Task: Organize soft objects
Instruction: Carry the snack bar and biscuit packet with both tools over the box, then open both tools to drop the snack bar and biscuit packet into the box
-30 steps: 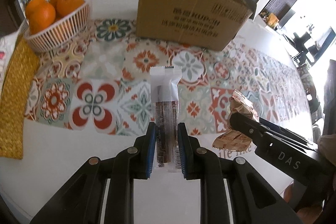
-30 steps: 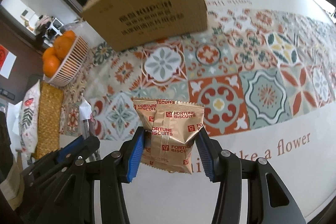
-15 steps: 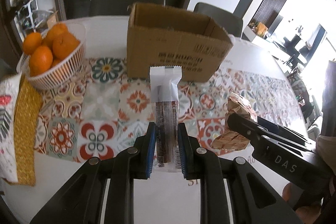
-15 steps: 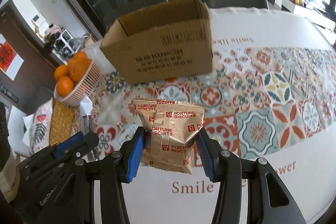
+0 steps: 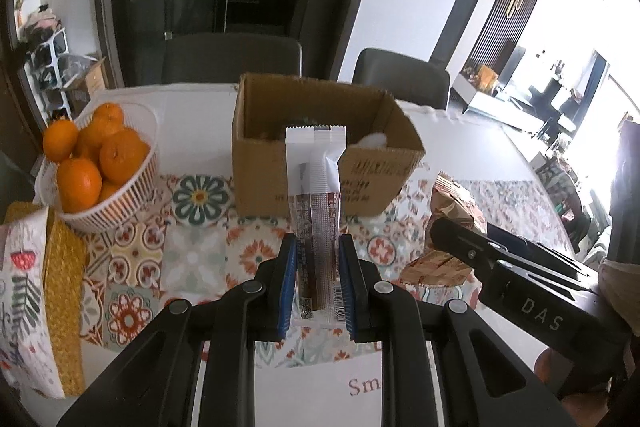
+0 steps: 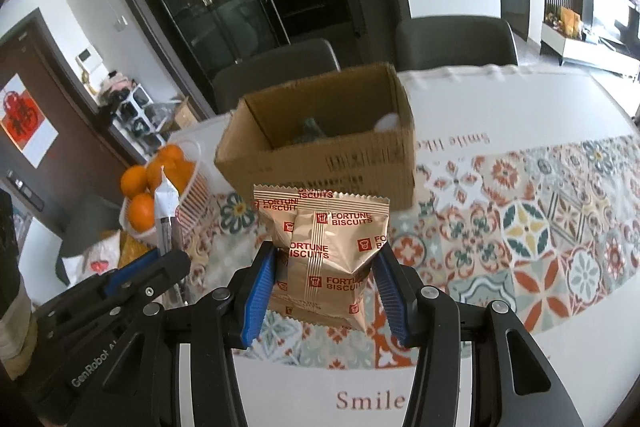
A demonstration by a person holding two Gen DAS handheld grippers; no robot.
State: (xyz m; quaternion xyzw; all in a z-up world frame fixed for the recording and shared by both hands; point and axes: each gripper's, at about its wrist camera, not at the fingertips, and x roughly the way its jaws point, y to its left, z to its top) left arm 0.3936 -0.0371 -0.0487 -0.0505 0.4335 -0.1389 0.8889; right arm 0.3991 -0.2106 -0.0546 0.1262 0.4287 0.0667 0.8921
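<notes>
While both packets hang above the patterned surface [image 5: 192, 259], the open cardboard box [image 5: 320, 163] lies straight ahead of both. Left gripper [image 5: 318, 267]: fingers [image 5: 289, 279] clenched on a long snack bar [image 5: 316, 203], long axis pointing forward at the box. Right gripper [image 6: 326, 287]: fingers [image 6: 260, 291] grasping a Fortune Biscuits packet [image 6: 328, 251], upright. Neither looks clearly nearer; next move likely forward over the near rim.

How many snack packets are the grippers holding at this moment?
2. A white-and-brown snack bar is clamped upright in the left gripper; a gold Fortune Biscuits packet is clamped in the right gripper. Both are lifted before the cardboard box.
</notes>
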